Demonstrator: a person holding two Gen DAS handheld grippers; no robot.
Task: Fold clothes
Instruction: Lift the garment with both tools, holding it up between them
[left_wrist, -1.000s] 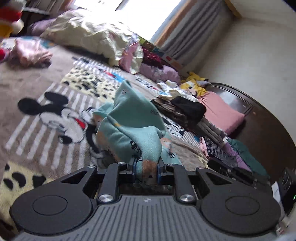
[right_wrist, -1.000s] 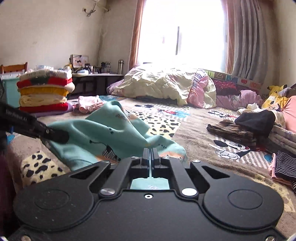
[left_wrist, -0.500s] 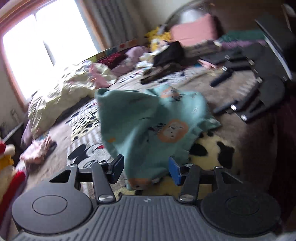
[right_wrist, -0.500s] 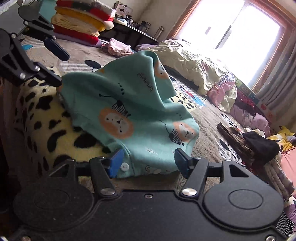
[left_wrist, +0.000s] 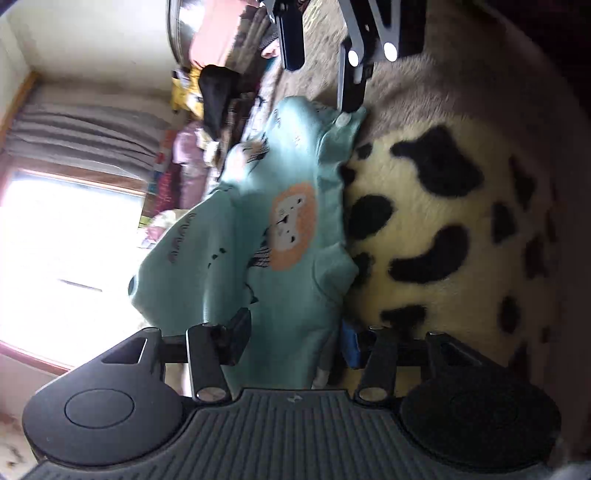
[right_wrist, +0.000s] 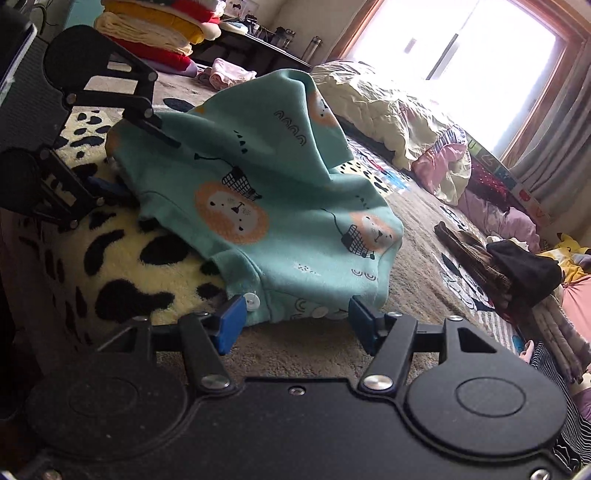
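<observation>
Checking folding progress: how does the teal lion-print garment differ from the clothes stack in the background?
The teal garment lies crumpled on the spotted blanket; the stack is flat and layered. The garment is one printed piece; the stack holds red, yellow and cream pieces. Neither is gripped.

Right gripper (right_wrist: 295, 319): jaws spread wide, framing the snap-buttoned hem of a teal lion-print garment (right_wrist: 258, 192) lying rumpled on the blanket (right_wrist: 122, 266). Left gripper (right_wrist: 122, 147) spread at its far edge.
</observation>
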